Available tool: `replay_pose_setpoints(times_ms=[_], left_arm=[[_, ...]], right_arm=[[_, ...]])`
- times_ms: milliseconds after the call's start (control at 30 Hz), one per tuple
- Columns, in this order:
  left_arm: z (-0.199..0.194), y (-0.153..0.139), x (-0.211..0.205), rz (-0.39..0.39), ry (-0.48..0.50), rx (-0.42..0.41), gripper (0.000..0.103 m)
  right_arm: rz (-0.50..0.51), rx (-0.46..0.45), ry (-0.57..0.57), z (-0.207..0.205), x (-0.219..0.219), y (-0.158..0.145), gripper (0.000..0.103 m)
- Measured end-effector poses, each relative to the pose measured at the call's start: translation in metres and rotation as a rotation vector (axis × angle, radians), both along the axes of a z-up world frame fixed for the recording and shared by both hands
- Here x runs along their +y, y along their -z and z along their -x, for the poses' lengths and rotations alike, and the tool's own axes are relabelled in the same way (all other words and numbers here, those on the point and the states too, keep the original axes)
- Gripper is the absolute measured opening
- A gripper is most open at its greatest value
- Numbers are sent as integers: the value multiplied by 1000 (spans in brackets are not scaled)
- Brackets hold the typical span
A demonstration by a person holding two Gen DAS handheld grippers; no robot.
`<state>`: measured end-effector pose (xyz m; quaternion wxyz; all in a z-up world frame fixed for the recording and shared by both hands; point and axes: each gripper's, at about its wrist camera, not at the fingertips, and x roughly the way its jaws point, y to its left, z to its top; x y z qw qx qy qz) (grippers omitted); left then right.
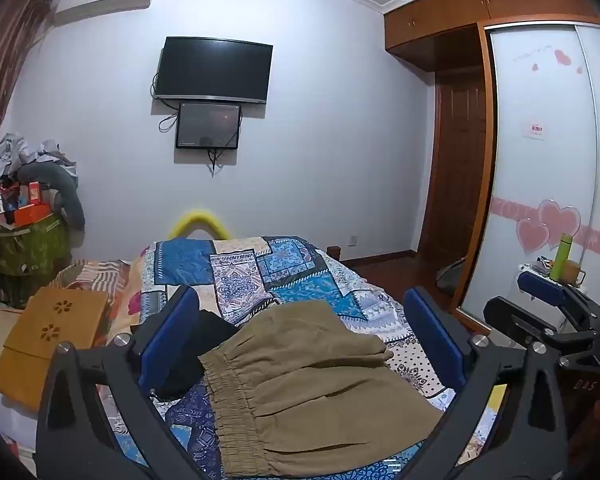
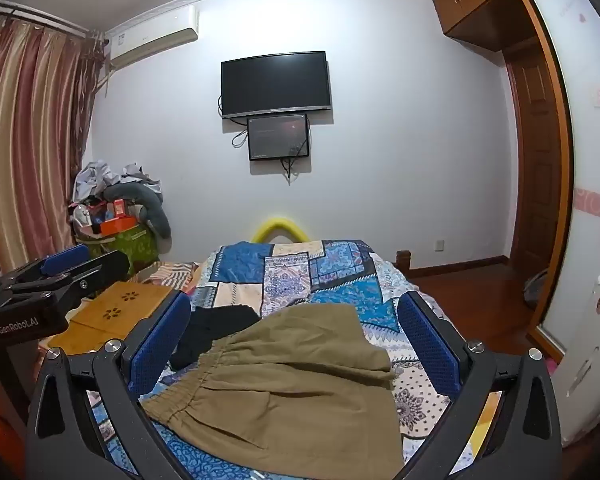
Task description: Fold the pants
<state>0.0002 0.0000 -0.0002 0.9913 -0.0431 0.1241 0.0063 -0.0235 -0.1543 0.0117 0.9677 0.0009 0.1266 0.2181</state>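
Pants (image 1: pixel 312 392), one khaki pair with an elastic waistband, lie on the patchwork bed (image 1: pixel 236 268), overlapping one black garment (image 1: pixel 196 344) at their left. Both the left gripper (image 1: pixel 300 336) and the right gripper (image 2: pixel 296 340) hover above the pants, jaws wide apart, holding nothing. Only the left view shows a green bottle (image 1: pixel 562 254); only the right view shows the curtain (image 2: pixel 24 140) fully.
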Motion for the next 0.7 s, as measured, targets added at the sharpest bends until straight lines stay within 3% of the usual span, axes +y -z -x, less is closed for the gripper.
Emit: replay_pose_setpoints(times_ms=[233,300,700], left_arm=[[-2,-1,-4,-37,0,4,103],[3,0,-2,-6,12,-9,103],[6,-6,-10,-29,8,-24,103]], right_arm=[[5,11,1,-2,0,1,103],[4,11,-1,-2,0,1,103],[-2,12,2,-1,2,-1,103]])
